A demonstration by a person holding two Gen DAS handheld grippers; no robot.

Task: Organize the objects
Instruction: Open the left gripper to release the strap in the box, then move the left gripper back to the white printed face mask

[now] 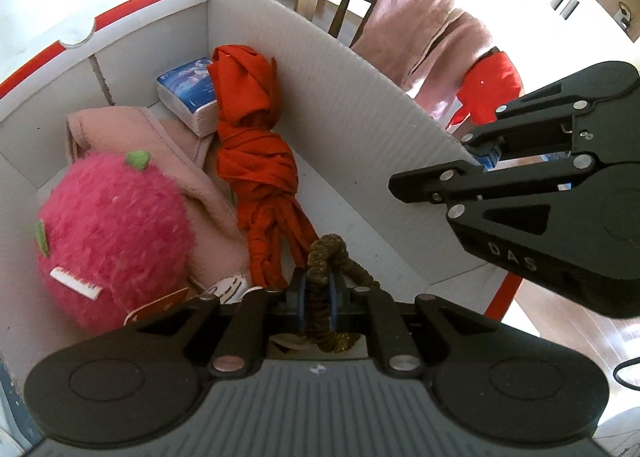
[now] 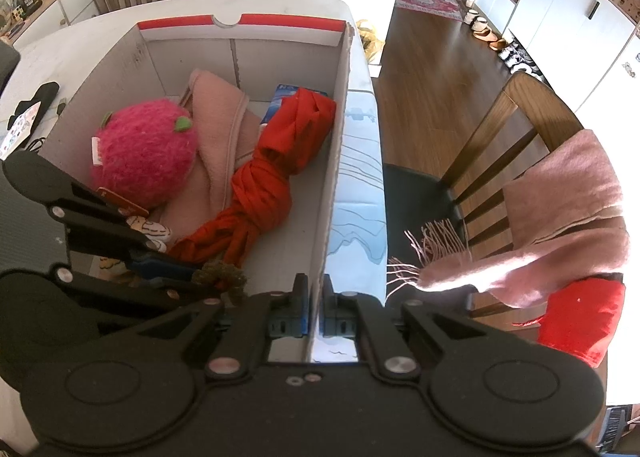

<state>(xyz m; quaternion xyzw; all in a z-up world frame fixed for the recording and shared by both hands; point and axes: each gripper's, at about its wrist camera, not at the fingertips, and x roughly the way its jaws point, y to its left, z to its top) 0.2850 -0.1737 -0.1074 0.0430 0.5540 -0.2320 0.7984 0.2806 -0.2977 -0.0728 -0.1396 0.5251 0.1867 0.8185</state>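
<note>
Mid-sort over the cardboard box (image 2: 240,57) on the table (image 2: 100,25): left gripper (image 1: 319,297), jaws clamped on an olive scrunchie (image 1: 330,253), poised above the contents; right gripper (image 2: 316,311), jaws pinching the box wall. Next, likely: lowering and releasing beside the red scarf (image 1: 256,153).

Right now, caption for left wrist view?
Left gripper clamps an olive scrunchie above the box.

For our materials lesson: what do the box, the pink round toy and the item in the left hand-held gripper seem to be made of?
Box: corrugated cardboard, matte white, ribbed wall.
Pink round toy: fuzzy plush, fibres stand out.
Scrunchie in the left hand-held gripper: probably gathered olive fabric over elastic, faintly glittery.
</note>
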